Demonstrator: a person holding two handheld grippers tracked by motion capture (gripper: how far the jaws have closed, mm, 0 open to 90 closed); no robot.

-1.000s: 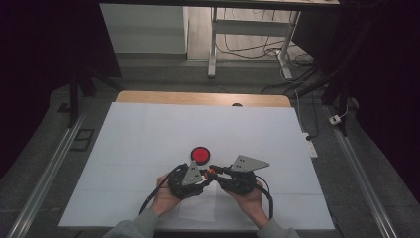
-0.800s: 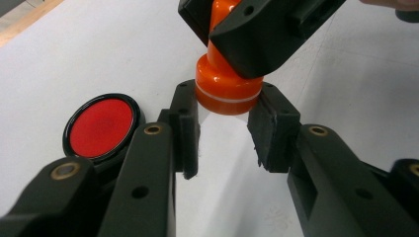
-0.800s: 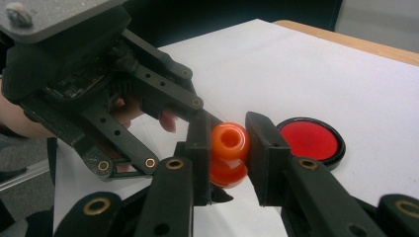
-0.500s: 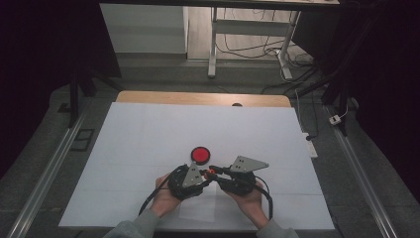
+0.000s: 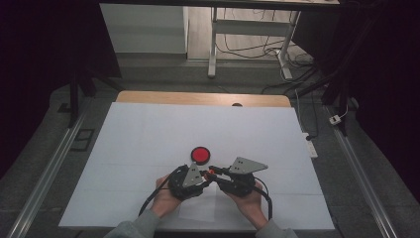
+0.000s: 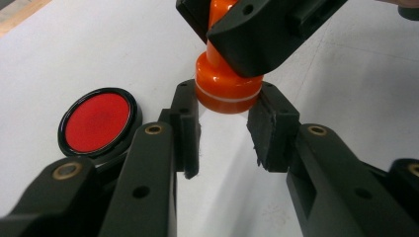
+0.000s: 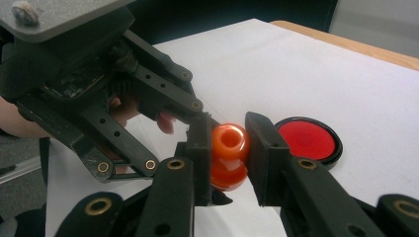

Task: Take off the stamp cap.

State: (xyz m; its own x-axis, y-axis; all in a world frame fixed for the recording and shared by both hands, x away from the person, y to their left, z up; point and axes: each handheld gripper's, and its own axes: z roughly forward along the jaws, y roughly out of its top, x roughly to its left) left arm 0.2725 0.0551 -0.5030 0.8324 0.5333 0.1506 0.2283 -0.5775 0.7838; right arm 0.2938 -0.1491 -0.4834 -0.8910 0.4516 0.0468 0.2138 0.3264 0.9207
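Red disc [image 5: 200, 154], black-rimmed, is laid flat on the white surface [image 5: 148, 134], just beyond the grippers. Left gripper [image 6: 223, 129]: jaws are parted, set either side of the wide base of the orange knob [image 6: 225, 89], clamping not confirmed. Right gripper [image 7: 228, 158]: jaws are closed on the orange knob's rounded end, held above the surface.

Bright, evenly lit table; dark surroundings; sharp focus.

Right claw [image 5: 212, 173] pinched shut, left claw [image 5: 204, 174] parted, tips meeting.
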